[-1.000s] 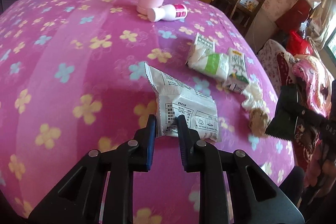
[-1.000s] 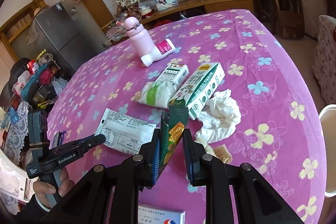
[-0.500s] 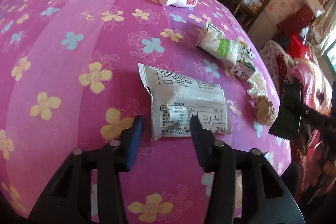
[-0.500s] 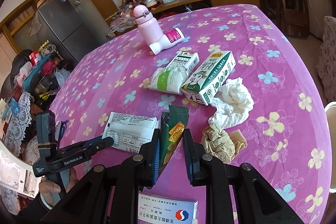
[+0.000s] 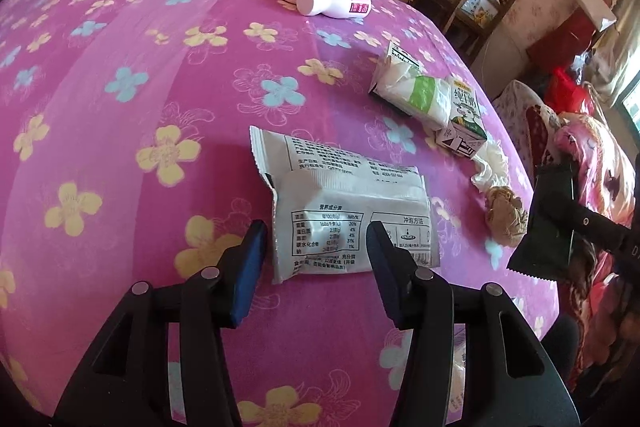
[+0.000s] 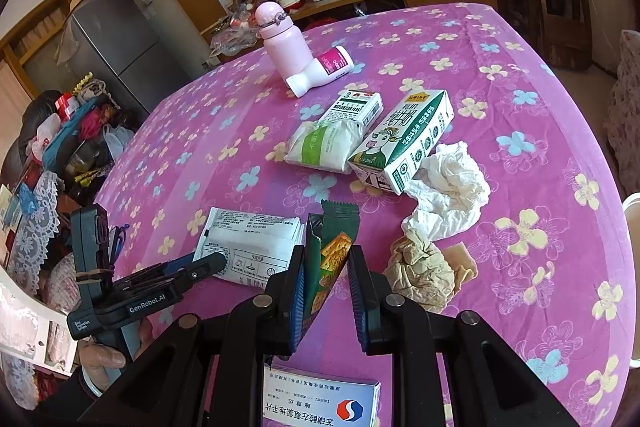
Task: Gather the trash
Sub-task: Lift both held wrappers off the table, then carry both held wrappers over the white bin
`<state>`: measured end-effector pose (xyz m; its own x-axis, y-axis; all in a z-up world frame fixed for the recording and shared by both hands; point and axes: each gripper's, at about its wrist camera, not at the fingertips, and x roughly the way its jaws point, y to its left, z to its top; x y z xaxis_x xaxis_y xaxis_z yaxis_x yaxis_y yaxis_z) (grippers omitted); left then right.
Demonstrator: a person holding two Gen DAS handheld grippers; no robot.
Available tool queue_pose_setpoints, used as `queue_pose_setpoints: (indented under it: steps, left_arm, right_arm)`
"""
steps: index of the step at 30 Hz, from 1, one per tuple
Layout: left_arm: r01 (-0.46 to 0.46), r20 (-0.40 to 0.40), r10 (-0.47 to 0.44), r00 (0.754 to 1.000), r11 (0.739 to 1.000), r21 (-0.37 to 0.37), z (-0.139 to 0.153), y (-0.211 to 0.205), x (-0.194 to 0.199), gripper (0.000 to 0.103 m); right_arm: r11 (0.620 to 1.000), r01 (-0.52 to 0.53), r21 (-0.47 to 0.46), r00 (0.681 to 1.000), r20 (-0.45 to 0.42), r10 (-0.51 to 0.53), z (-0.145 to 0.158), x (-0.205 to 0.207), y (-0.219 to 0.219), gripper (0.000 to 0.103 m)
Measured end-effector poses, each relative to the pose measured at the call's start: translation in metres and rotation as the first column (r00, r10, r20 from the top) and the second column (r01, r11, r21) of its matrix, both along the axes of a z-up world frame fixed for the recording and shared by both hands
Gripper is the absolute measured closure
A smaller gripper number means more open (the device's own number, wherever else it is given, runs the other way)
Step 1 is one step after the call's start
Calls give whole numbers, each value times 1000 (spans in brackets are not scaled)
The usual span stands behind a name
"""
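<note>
Left gripper (image 5: 316, 243), low centre of the left wrist view: jaws opening, apart, straddling the near end of the white sachet (image 5: 344, 211); pads clear of it on both sides. Sachet lying flat on the tabletop (image 5: 120, 147), printed side up, centre of frame.

Right gripper (image 6: 326, 267), lower centre of the right wrist view: jaws nearly closed, pinching the green snack wrapper (image 6: 330, 251), held upright with its serrated end uppermost. Same wrapper visible at the right edge of the left wrist view, lifted off the cloth.

Remaining trash, centre right of the right wrist view: green milk carton (image 6: 404, 139) on its side; crushed white-and-green pack (image 6: 324, 143) touching its left flank; small printed box (image 6: 358, 107) just behind that pack; white crumpled tissue (image 6: 448, 195) against the carton's near end; brown crumpled paper (image 6: 420, 275) just below the tissue.

Upper centre: pink flask (image 6: 280, 39) upright, small white bottle (image 6: 320, 71) lying against its base.

Bottom centre: white-and-blue medicine box (image 6: 320, 403) below the right gripper.

Lower left: hand (image 6: 104, 359) gripping the left gripper's handle.
</note>
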<state>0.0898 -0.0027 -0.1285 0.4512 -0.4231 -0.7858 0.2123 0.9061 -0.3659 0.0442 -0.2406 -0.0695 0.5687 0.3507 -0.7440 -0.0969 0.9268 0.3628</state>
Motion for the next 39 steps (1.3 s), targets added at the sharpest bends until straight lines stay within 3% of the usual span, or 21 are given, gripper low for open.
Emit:
queue_pose_setpoints:
  steps: [2, 4, 12, 19, 31, 39]
  left_arm:
    - [1, 3, -1, 1000, 1000, 5, 0, -1, 1, 55]
    - [-4, 3, 4, 1000, 1000, 18, -1, -1, 1, 69]
    - [-13, 5, 13, 1000, 1000, 3, -2, 2, 0, 77]
    - [-13, 69, 13, 998, 1000, -9, 17, 4, -10, 84]
    - [-1, 163, 4, 987, 1000, -18, 63, -2, -26, 86]
    - [45, 211, -41, 977, 999, -13, 90, -33, -35, 86]
  right_arm:
    - [1000, -2, 0, 1000, -1, 2, 0, 0, 0, 83]
    - [1000, 0, 0, 1000, 0, 0, 0, 0, 0, 83]
    - [1000, -1, 0, 1000, 1, 1, 0, -1, 0, 83]
    - [1000, 1, 3, 1000, 14, -1, 4, -4, -1, 83]
    - [1000, 19, 8, 997, 72, -20, 26, -20, -10, 83]
    - [998, 58, -5, 993, 100, -57, 37, -34, -33, 83]
